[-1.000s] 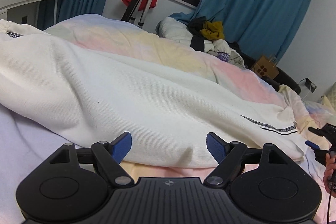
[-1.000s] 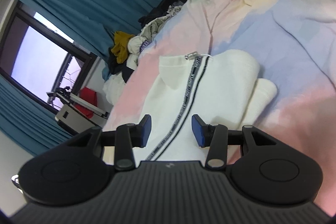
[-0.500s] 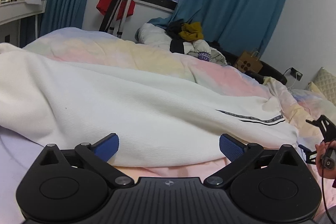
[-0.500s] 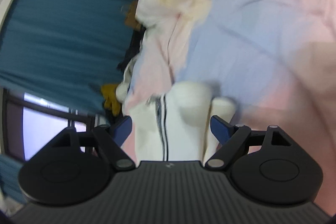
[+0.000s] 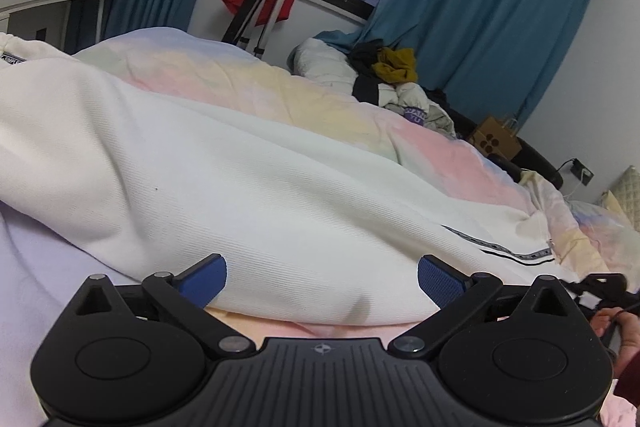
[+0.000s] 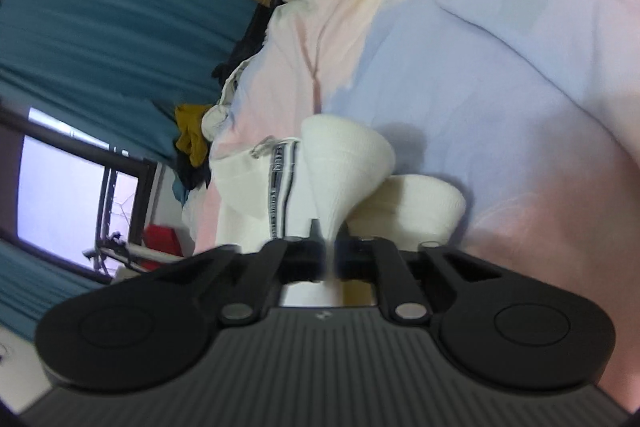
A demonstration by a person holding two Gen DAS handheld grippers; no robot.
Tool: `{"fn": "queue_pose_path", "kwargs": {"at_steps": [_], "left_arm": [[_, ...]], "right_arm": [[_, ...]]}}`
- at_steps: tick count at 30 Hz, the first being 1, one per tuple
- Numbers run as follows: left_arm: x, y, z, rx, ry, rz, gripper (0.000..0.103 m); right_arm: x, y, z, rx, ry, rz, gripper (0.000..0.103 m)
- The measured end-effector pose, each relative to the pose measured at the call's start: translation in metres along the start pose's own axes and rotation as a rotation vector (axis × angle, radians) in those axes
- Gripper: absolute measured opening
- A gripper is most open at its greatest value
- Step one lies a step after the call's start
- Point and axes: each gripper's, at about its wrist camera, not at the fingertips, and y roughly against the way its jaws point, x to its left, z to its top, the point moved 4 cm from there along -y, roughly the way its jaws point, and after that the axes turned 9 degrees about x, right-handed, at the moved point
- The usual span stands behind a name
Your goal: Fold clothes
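left wrist view: the left tongs (image 5: 322, 277) stand released just before the near edge of a white garment (image 5: 224, 187), a soft, light, limp knit lying long-axis left to right across the bed (image 5: 280, 95), its striped end to the right. right wrist view: the right tongs (image 6: 327, 259) are clenched on a pinched fold of the garment's (image 6: 344, 163) ribbed end, a hem-edge hold that looks suited to such floppy cloth.

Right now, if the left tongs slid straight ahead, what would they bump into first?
Most likely the white garment. The left tongs stand open right at its near edge, which bulges up between the fingers above the pastel bedsheet. Depth is hard to judge, but the cloth looks very close.
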Motion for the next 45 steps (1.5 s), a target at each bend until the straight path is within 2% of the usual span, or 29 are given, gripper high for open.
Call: {"fn": "queue_pose_path", "kwargs": {"at_steps": [4, 6, 9, 13, 17, 21, 23, 25, 27, 28, 30, 37, 42, 45], "left_arm": [[0.004, -0.005, 0.002, 0.016, 0.009, 0.014, 0.103], [0.004, -0.005, 0.002, 0.016, 0.004, 0.023, 0.103], [0.003, -0.006, 0.003, 0.021, -0.009, 0.034, 0.103], [0.000, -0.007, 0.004, 0.024, -0.025, 0.034, 0.103], [-0.002, -0.005, 0.004, 0.025, -0.036, 0.035, 0.103], [-0.001, -0.002, 0.003, 0.019, -0.016, 0.022, 0.103], [-0.001, 0.000, 0.002, 0.014, -0.008, 0.014, 0.103], [-0.001, 0.001, 0.002, 0.013, -0.005, 0.012, 0.103], [-0.002, 0.001, 0.001, 0.015, -0.006, 0.015, 0.103], [-0.002, 0.000, 0.000, 0.017, -0.004, 0.018, 0.103], [-0.002, -0.001, -0.001, 0.024, -0.002, 0.026, 0.103], [-0.002, -0.006, -0.003, 0.037, -0.009, 0.108, 0.103], [-0.005, -0.002, 0.000, 0.021, -0.007, 0.169, 0.103], [-0.004, 0.001, 0.005, -0.008, -0.002, 0.225, 0.103]], "right_arm": [[0.016, 0.028, 0.004, -0.111, 0.062, 0.067, 0.006], [0.019, 0.040, 0.003, -0.150, 0.081, 0.058, 0.006], [0.006, 0.037, 0.004, -0.129, 0.050, -0.041, 0.006], [-0.012, 0.027, 0.004, -0.048, -0.020, -0.084, 0.006], [0.000, 0.034, 0.000, -0.046, -0.010, -0.064, 0.008], [0.013, 0.046, -0.011, -0.048, -0.008, -0.124, 0.010], [0.016, 0.051, -0.017, -0.043, -0.044, -0.153, 0.018], [0.015, 0.061, -0.026, -0.040, -0.087, -0.162, 0.050], [0.016, 0.065, -0.034, -0.033, -0.124, -0.127, 0.068], [0.016, 0.066, -0.037, -0.027, -0.142, -0.109, 0.072], [0.013, 0.063, -0.041, 0.000, -0.167, -0.123, 0.072], [-0.017, 0.017, -0.044, 0.140, -0.312, -0.023, 0.072], [-0.010, -0.001, -0.033, 0.103, -0.171, -0.026, 0.072], [-0.009, -0.008, -0.025, 0.060, -0.111, -0.014, 0.066]]}}
